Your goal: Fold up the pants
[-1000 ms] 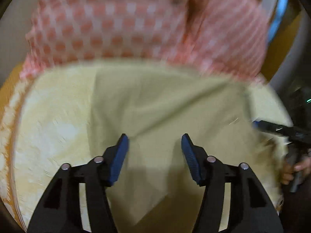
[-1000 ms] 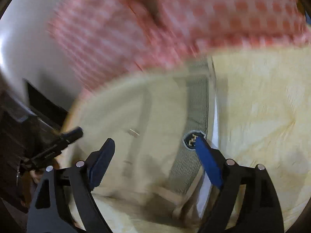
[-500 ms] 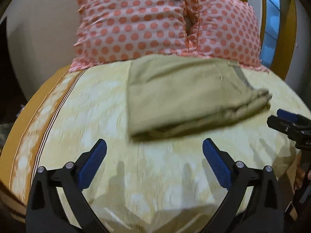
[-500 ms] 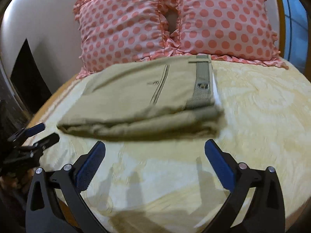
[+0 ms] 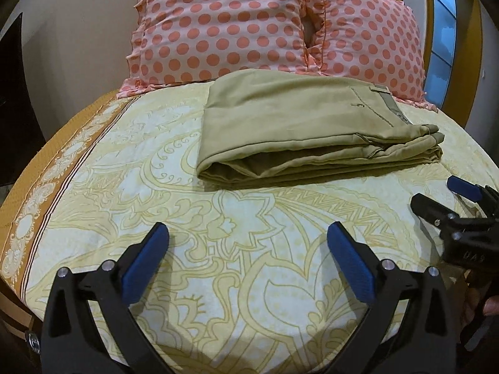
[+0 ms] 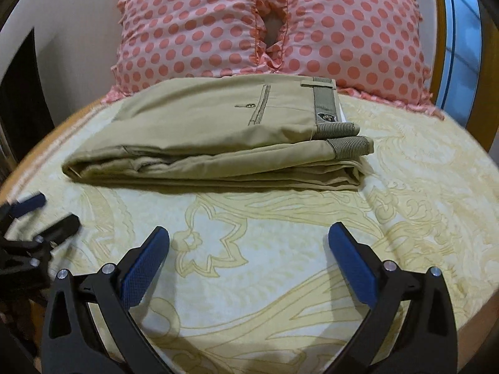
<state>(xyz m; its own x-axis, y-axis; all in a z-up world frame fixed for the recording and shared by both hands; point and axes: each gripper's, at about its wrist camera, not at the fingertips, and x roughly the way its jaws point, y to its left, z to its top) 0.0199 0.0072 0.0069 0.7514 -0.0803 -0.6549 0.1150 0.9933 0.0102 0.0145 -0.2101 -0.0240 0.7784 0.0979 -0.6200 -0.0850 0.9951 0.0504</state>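
While the khaki pants [image 5: 299,127] lay folded in a flat stack on the yellow patterned bedsheet [image 5: 218,249], just in front of two pink polka-dot pillows [image 6: 268,28], both grippers hung apart from them over bare sheet. The left gripper [image 5: 248,251] had its jaws spread wide and held nothing. The right gripper [image 6: 249,251] likewise had its jaws wide apart and empty, with the waistband [image 6: 326,106] at the stack's right end.
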